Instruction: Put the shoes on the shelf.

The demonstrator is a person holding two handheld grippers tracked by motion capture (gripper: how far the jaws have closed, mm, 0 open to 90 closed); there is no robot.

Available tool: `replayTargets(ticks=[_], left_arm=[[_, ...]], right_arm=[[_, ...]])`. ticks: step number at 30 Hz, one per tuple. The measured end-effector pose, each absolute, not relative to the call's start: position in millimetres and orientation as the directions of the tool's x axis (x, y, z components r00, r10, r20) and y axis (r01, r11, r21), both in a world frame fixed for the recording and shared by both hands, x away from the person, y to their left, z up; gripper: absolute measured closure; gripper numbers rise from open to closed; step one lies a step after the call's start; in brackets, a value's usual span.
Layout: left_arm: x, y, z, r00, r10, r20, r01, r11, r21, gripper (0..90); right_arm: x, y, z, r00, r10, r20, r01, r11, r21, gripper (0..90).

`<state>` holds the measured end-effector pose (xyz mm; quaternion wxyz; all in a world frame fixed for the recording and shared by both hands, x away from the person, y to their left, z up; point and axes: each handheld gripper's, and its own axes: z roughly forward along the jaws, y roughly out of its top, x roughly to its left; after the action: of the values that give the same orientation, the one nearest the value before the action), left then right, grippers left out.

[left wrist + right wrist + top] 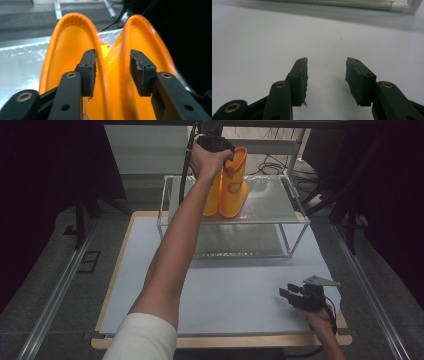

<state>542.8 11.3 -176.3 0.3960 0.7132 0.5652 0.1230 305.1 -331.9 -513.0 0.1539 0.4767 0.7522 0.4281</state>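
The left gripper (112, 72), jaws spread, straddles the adjoining rims of two upright orange boots (232, 185) on a clear raised shelf (295, 217), one jaw inside each shaft. The right gripper (290, 292), also spread, rests far back on the counter (225, 290).

High view: fixed above my side of table (215, 295), looks forward and down, far enough to take in whole table. Left gripper view: rides my left gripper (112, 72), very near, looks between boots (110, 62); these sit at 12 o'clock in high view. Right gripper view: low over tabletop, faces rack (352, 5); my right gripper (291, 292) at 5 o'clock.
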Motion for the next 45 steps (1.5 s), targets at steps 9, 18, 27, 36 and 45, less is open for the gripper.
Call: replayTargets(ticks=[9, 18, 27, 36, 45], left_arm=[[520, 34, -153, 0.429, 0.857, -0.287, 0.653, -0.075, 0.753, 50.5], [479, 73, -152, 0.552, 0.789, -0.269, 0.616, -0.168, 0.769, 77.7], [450, 102, -169, 0.575, 0.780, -0.245, 0.621, -0.222, 0.751, 88.0], [464, 117, -224, 0.520, 0.819, -0.242, 0.681, -0.226, 0.697, 89.6], [491, 116, -285, 0.472, 0.845, -0.251, 0.739, -0.223, 0.636, 89.6]], right_arm=[[305, -331, -513, -0.497, 0.850, 0.176, 0.587, 0.179, 0.790, 52.2], [305, -333, -513, -0.491, 0.854, 0.173, 0.587, 0.178, 0.790, 52.1], [305, -331, -512, -0.494, 0.854, 0.165, 0.585, 0.186, 0.790, 51.9], [305, -328, -514, -0.500, 0.852, 0.156, 0.584, 0.198, 0.787, 51.8], [306, -330, -515, -0.495, 0.855, 0.156, 0.588, 0.198, 0.784, 51.9]])
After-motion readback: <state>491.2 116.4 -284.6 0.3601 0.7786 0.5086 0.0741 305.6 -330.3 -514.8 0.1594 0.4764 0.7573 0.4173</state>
